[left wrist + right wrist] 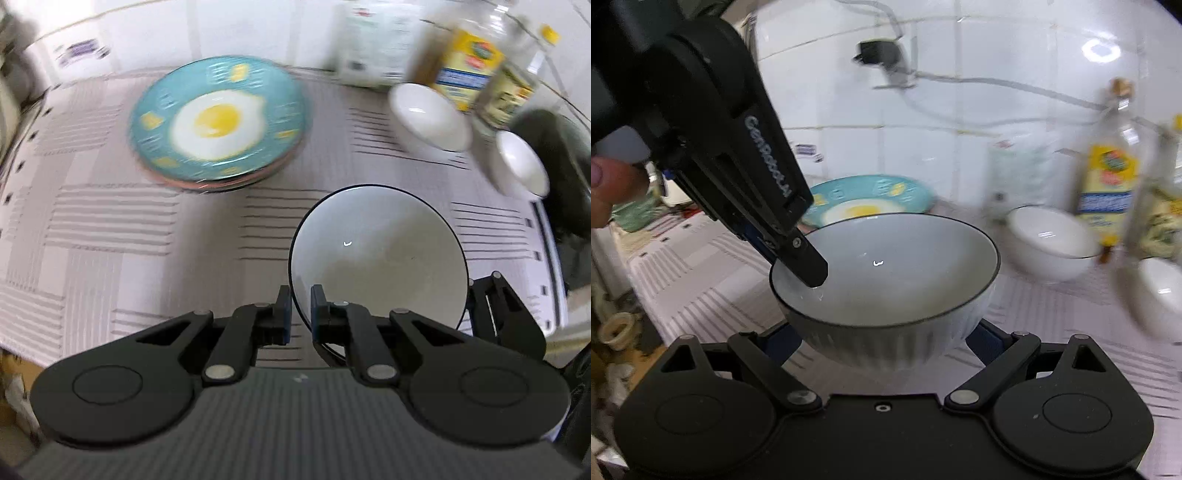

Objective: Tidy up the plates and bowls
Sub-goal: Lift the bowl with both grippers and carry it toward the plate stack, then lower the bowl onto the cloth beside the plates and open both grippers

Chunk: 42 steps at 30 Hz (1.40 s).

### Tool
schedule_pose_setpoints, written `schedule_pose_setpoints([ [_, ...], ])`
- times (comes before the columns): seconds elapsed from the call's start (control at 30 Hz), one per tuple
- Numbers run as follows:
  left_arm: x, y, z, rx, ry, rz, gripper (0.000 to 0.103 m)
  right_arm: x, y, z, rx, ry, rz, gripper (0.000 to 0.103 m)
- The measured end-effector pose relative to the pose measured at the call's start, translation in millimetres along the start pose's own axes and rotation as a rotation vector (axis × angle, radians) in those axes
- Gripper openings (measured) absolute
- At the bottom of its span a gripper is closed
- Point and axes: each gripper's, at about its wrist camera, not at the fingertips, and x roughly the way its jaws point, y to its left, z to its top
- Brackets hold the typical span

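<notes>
A white bowl with a dark rim (pixel 376 254) is held above the table. My left gripper (pixel 300 312) is shut on its rim, one finger inside and one outside; it shows in the right wrist view (pixel 809 269) too. My right gripper (pixel 882 343) spreads wide around the same bowl (pixel 886 273), whose ribbed wall sits between its fingers; whether they press it I cannot tell. A stack of plates topped by a teal fried-egg plate (pixel 219 120) lies at the back left. Two smaller white bowls (pixel 428 116) (pixel 521 162) stand at the back right.
Bottles with yellow labels (pixel 469 66) and a white packet (pixel 373 40) stand against the tiled wall behind the small bowls. The table wears a striped pale cloth (pixel 110 229). Its right edge (pixel 550 258) drops off beside a dark object.
</notes>
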Motion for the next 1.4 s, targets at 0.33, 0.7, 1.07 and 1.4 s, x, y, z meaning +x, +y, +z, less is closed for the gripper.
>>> schedule_pose_setpoints([
  [0.33,28,33,-4,-0.028,0.017,0.105,0.009,65,29,-4,-0.109,0.037,0.088,0.097],
  [0.7,42,45,-6,-0.168,-0.005,0.101,0.011,84,29,1,-0.132,0.118,0.074,0.096],
  [1.07,0,28,-7,-0.134,-0.058,0.166,0.04,18,-36,-6,0.193,0.122,0.083,0.097],
  [1.4,-52,-24,-7,-0.01,-0.13,0.155,0.047,-44,-78,10,0.262,0.019,-0.057,0.096],
])
